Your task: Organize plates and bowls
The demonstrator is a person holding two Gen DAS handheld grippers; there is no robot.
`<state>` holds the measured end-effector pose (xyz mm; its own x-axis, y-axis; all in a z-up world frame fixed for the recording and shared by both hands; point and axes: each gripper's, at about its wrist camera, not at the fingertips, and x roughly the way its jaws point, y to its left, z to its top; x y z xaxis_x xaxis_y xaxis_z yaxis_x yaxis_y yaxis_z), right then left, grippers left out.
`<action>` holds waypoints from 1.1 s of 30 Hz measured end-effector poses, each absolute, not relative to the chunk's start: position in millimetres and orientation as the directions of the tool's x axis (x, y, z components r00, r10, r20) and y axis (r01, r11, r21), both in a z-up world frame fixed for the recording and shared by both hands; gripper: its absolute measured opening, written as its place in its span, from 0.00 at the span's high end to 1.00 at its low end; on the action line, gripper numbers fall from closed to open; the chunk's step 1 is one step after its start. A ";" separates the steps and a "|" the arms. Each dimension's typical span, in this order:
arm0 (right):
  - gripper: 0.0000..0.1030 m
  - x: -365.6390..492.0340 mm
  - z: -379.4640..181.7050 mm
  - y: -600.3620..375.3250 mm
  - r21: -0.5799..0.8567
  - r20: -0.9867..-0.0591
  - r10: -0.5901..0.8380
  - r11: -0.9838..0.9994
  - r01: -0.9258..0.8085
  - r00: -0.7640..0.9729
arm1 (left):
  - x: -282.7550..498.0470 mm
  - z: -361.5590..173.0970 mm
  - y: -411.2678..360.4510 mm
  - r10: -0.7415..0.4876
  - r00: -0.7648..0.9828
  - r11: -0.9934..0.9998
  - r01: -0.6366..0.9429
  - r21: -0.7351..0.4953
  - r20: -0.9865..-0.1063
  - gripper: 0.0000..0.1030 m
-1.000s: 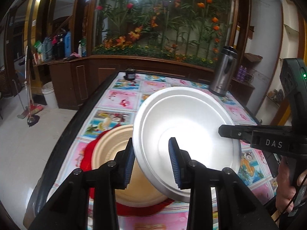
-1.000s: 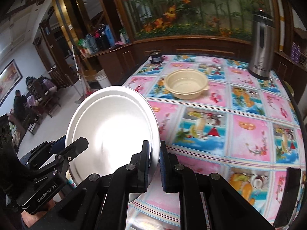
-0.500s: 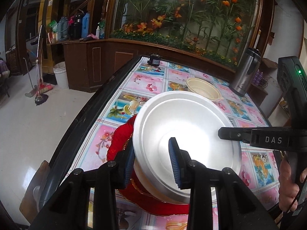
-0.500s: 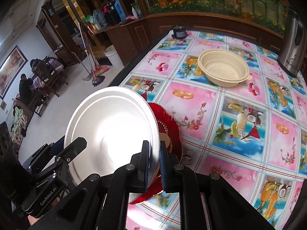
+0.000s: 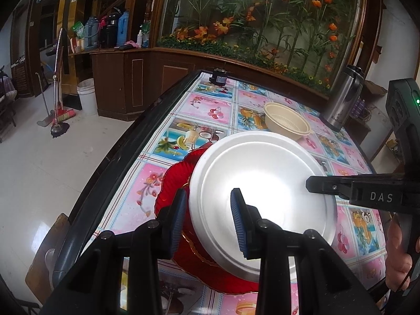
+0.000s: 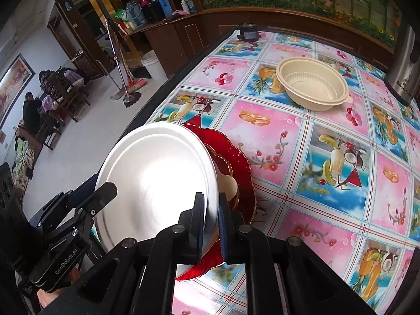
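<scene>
A white plate hangs low and tilted over a red plate at the table's near left edge. A beige plate lies on the red one. My right gripper is shut on the white plate's rim. My left gripper stands open, its fingers on either side of the plate's opposite rim without pinching it. A beige bowl sits further back on the table.
The table has a colourful fruit-print cloth and a black edge. A steel thermos stands at the back right, and a small dark jar at the far edge. Floor and a broom lie to the left.
Both grippers have carried the white plate down toward the red plate. The beige bowl now shows further back on the table. The jaws' states are unchanged.
</scene>
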<state>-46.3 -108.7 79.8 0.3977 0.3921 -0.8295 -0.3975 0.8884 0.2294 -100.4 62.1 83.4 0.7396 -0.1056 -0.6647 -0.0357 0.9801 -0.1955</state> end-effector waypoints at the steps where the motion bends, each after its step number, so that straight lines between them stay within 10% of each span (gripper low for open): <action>1: 0.89 -46.7 80.0 -108.3 0.226 -0.829 0.391 0.888 -0.400 0.399 | -100.7 84.1 61.9 -0.101 0.741 0.981 -0.038 -0.192 -0.664 0.69; 19: 0.86 -49.4 91.1 -126.8 0.279 -0.788 0.457 0.862 -0.424 0.412 | -104.7 90.6 62.9 -0.089 0.751 0.981 -0.046 -0.186 -0.654 0.65; 33: 0.86 20.9 105.8 -222.2 0.276 -0.781 0.358 0.933 -0.233 0.511 | -111.6 107.6 47.5 -0.133 0.783 0.980 0.014 -0.196 -0.607 0.40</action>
